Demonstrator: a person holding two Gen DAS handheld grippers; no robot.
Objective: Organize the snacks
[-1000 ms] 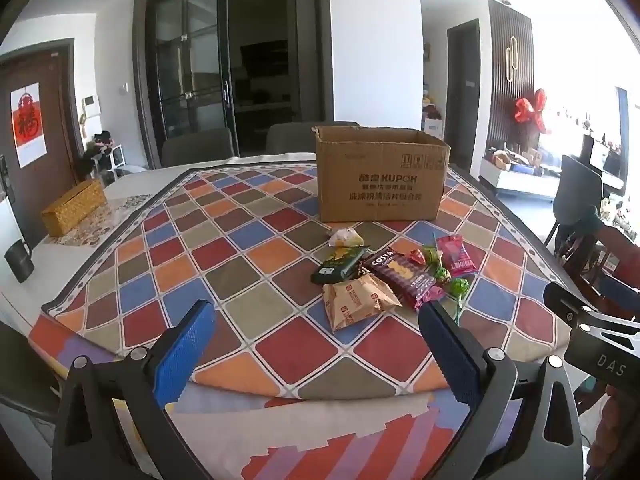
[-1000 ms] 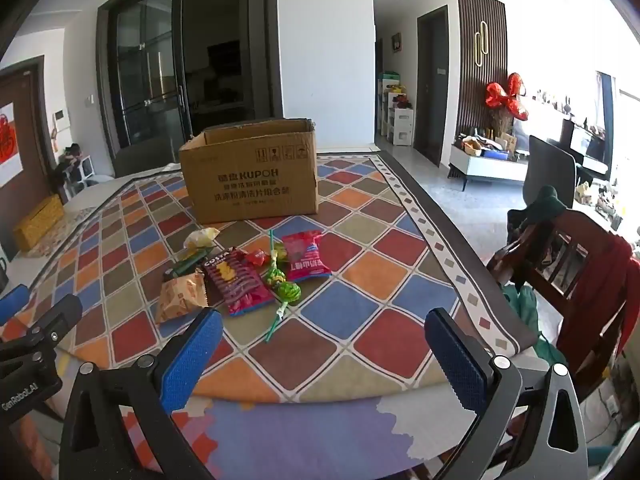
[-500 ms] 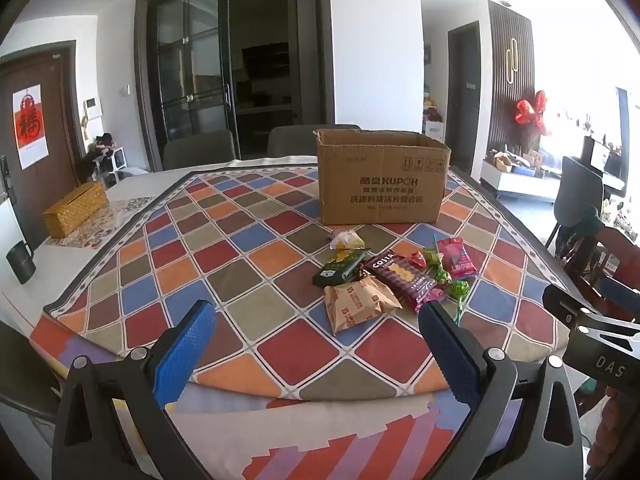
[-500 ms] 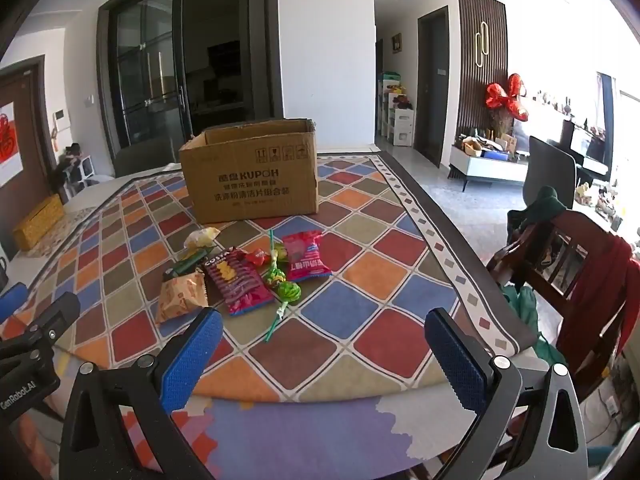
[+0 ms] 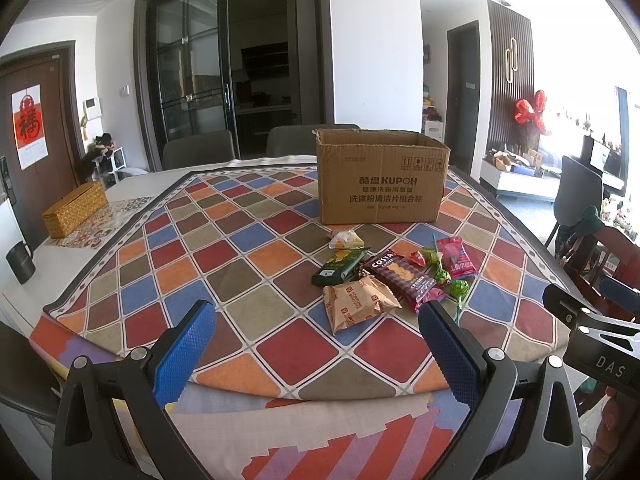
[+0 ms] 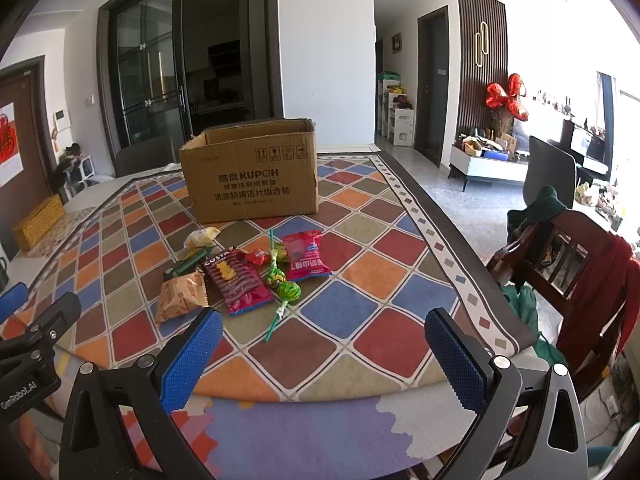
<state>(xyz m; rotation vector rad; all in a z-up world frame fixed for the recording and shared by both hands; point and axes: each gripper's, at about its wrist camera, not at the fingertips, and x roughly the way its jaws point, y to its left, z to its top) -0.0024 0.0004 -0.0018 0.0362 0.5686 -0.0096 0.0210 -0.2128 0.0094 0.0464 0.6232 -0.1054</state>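
Note:
Several snacks lie in a cluster on the checked tablecloth: a tan biscuit pack, a maroon Costa pack, a dark green pack, a pink pack, green lollipops and a small yellow-white pack. Behind them stands an open cardboard box. My left gripper is open near the table's front edge, well short of the snacks. My right gripper is open too, holding nothing.
A woven yellow box and a dark mug sit at the table's left. A wooden chair draped with red and green clothes stands at the right. Grey chairs stand behind the table.
Both views have shifted very slightly; the snacks and box have not moved. Both grippers stay open.

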